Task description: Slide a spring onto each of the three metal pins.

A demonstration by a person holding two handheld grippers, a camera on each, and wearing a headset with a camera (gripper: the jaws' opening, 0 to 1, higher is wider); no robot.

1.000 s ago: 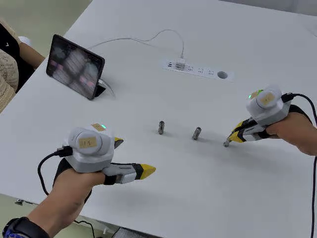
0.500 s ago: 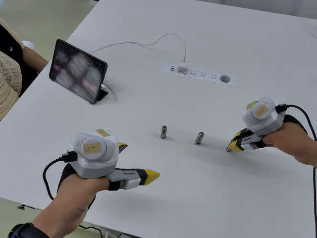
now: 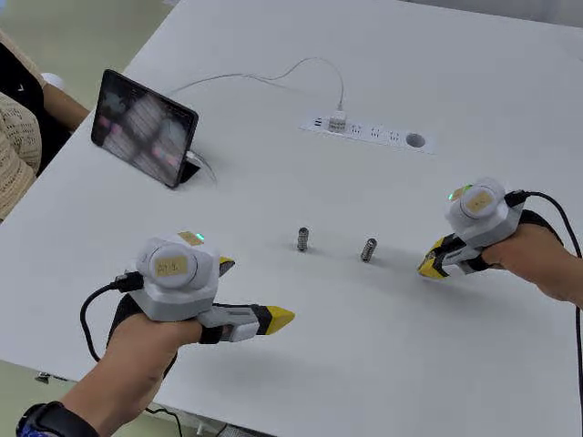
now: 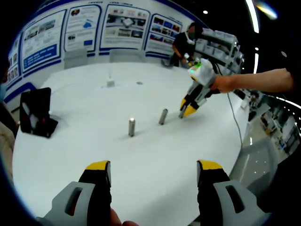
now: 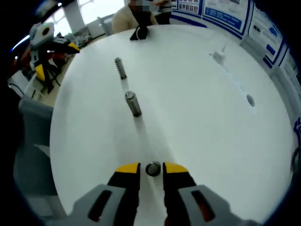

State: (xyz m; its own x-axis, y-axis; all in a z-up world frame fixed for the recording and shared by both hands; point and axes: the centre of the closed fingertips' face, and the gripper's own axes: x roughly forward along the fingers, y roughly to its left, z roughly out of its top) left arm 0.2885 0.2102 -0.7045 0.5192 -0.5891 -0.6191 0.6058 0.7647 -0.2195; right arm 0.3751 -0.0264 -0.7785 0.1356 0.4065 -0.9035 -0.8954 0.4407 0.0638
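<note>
Two metal pins stand upright on the white table (image 3: 301, 364), each wrapped in a spring: one (image 3: 302, 238) in the middle, another (image 3: 368, 249) to its right. The same two lie ahead of the right gripper, the nearer pin (image 5: 133, 103) and the farther pin (image 5: 120, 68). A third pin (image 5: 153, 168) stands between the yellow tips of my right gripper (image 5: 152, 167), which is shut on it; I cannot tell whether it carries a spring. In the head view the right gripper (image 3: 428, 268) touches down right of the row. My left gripper (image 3: 250, 291) hovers open and holds nothing, well short of the pins.
A tablet (image 3: 144, 127) leans on its stand at the back left. A white power strip (image 3: 369, 133) with a plugged charger and cable lies at the back. A seated person's arm (image 3: 18, 137) is at the left edge. The table's near edge runs just below the left hand.
The right gripper has sunk closer to the table and its tips now cover the third pin. The left gripper has stayed open in about the same place.
</note>
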